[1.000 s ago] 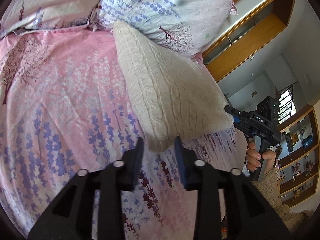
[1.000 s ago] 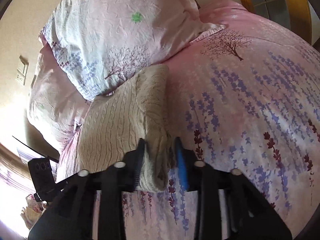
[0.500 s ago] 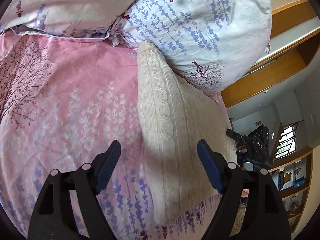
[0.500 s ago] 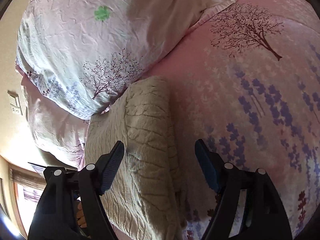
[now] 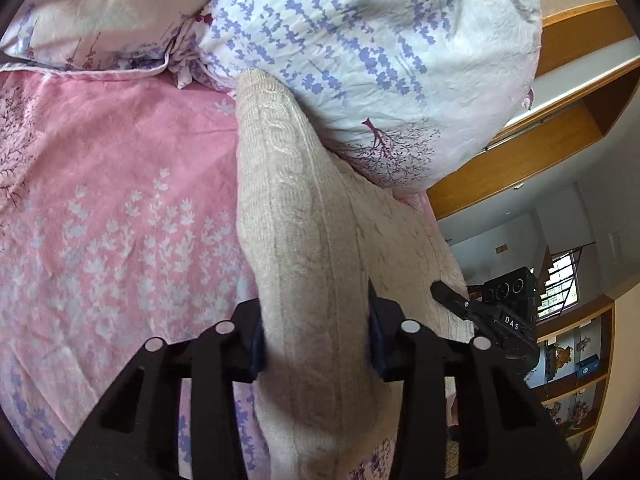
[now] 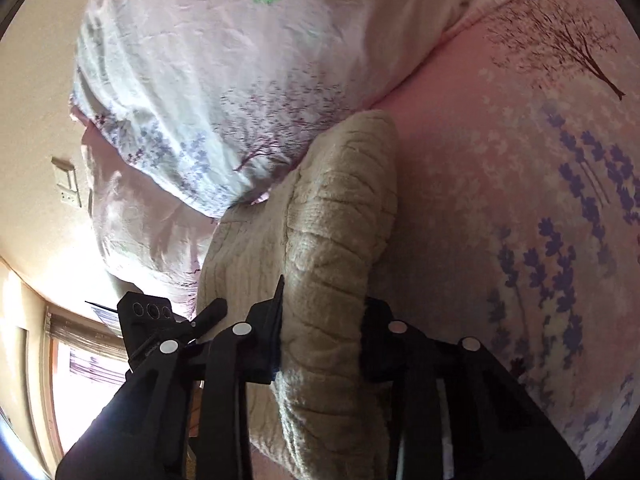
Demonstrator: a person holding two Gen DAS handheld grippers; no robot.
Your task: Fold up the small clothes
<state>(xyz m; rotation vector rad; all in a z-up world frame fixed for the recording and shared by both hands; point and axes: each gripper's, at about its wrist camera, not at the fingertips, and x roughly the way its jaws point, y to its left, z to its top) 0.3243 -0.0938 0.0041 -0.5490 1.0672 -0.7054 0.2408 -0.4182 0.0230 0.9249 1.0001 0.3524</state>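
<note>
Item: cream knit sweater [image 5: 304,220], folded, on the bed [image 5: 112,184] against the pillow [image 5: 380,60]. Its long axis runs straight ahead from my tongs. My left tongs [image 5: 316,340] and right tongs [image 6: 320,340] each clench its near edge, equally close.

Cream knit sweater [image 5: 304,240] apparently pinched between left gripper [image 5: 316,336] fingers [image 5: 252,344]
</note>
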